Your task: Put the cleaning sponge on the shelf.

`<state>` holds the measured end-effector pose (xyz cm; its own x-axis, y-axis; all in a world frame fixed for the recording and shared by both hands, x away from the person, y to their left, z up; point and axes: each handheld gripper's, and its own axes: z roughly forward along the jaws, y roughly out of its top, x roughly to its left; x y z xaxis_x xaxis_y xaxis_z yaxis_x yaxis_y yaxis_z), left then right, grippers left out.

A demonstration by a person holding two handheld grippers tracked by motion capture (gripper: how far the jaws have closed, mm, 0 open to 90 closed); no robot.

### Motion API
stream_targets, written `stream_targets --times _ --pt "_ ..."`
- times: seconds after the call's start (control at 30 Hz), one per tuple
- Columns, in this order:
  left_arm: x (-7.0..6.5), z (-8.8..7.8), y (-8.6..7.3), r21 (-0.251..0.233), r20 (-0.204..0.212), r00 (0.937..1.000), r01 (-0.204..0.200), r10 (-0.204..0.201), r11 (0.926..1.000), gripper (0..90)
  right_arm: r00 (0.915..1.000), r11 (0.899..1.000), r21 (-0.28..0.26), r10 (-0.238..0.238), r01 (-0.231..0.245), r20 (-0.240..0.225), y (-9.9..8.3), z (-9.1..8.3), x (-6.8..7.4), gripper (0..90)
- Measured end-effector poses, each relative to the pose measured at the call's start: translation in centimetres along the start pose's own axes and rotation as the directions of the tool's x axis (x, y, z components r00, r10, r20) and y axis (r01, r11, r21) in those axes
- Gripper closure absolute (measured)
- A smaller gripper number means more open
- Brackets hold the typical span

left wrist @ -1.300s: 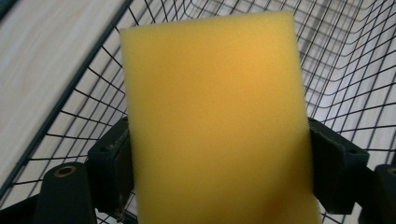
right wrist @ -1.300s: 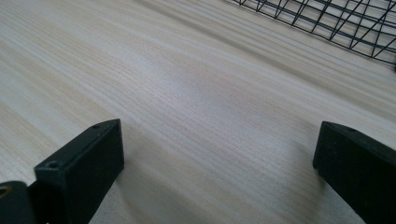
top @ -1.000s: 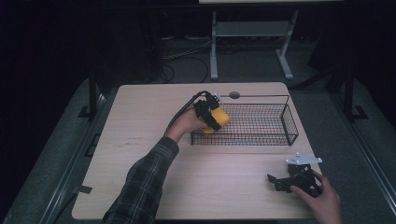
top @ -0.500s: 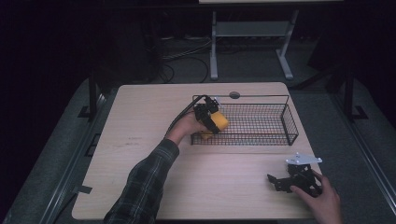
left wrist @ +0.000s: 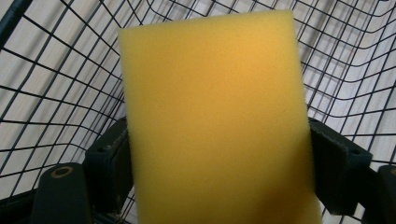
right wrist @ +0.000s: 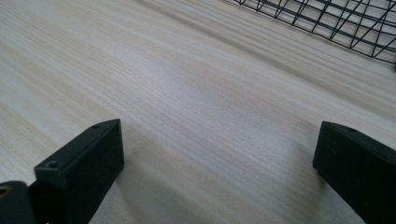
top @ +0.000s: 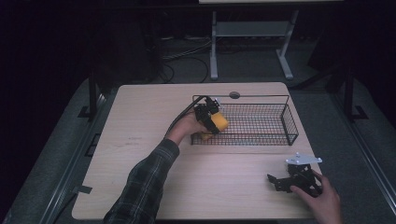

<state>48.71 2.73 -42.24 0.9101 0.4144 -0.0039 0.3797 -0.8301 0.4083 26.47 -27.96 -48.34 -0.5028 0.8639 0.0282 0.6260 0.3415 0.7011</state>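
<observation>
The high view looks forward and down over the pale wooden table. Both gripper views sit close, sharing the black wire basket.

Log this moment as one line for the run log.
left claw: shut on yellow sponge, over left end of wire basket | right claw: open, empty, low over table near front right corner

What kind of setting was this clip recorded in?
Probably a lab or test room: a bare wooden table with a cable hole, loose cables on the dark floor, a metal stand behind.
</observation>
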Motion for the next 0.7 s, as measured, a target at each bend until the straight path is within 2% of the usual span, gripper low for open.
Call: stream_targets --times 0.43,0.7 --pt "0.0 -0.5 0.2 -0.023 -0.017 0.9998 0.005 -0.005 0.9997 14.4 1.0000 1.000 0.000 0.001 -0.001 0.000 0.0 0.0 0.0 1.3" --pt "0.1 -2.4 0.7 -0.061 -0.020 0.9998 0.001 -0.002 0.9981 14.4 1.0000 1.000 -0.002 0.001 -0.001 -0.002 0.0 0.0 0.0 1.3"
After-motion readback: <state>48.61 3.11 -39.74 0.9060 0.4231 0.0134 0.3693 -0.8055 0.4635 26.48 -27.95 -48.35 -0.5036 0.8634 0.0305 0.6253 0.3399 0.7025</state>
